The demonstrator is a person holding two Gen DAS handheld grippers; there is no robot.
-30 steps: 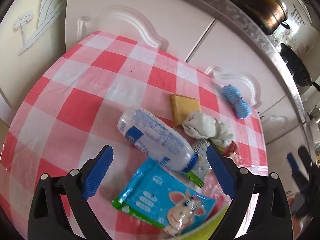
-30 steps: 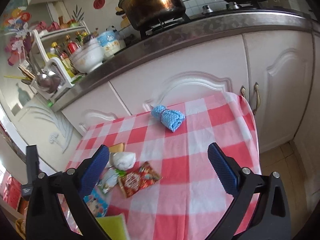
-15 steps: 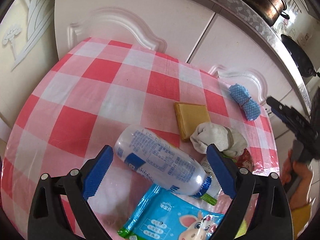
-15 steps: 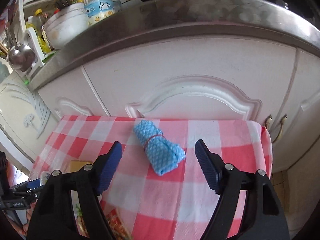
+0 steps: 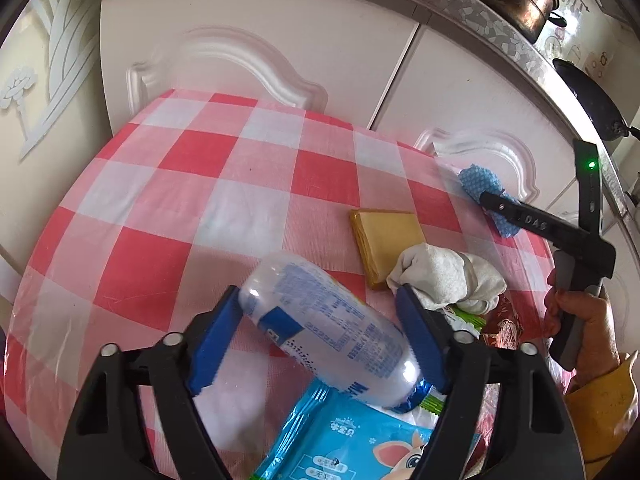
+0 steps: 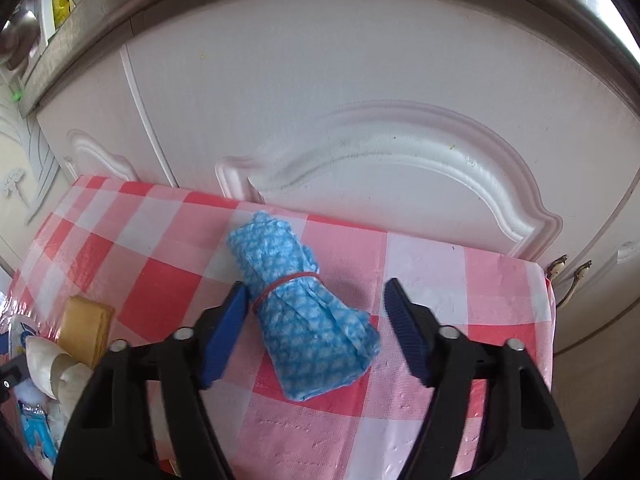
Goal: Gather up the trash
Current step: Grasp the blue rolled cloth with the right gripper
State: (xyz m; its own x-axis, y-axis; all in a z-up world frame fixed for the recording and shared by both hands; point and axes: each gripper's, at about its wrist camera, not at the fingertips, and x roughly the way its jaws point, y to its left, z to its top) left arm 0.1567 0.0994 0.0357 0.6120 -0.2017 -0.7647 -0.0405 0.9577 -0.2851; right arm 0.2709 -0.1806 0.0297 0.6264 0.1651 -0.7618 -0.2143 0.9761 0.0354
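Left wrist view: your left gripper (image 5: 320,336) has jaws apart around the plastic bottle (image 5: 326,330) lying near on the desk (image 5: 200,184), so centre then close; right gripper (image 6: 314,330) jaws apart astride the blue cloth roll (image 6: 304,312).

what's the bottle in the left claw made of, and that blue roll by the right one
Bottle: looks like translucent glossy plastic; it shows a bright glare spot under a printed blue label. Blue roll: seems soft, matte nonwoven cloth with a dimpled weave and creased folds, bound by a red rubber band.
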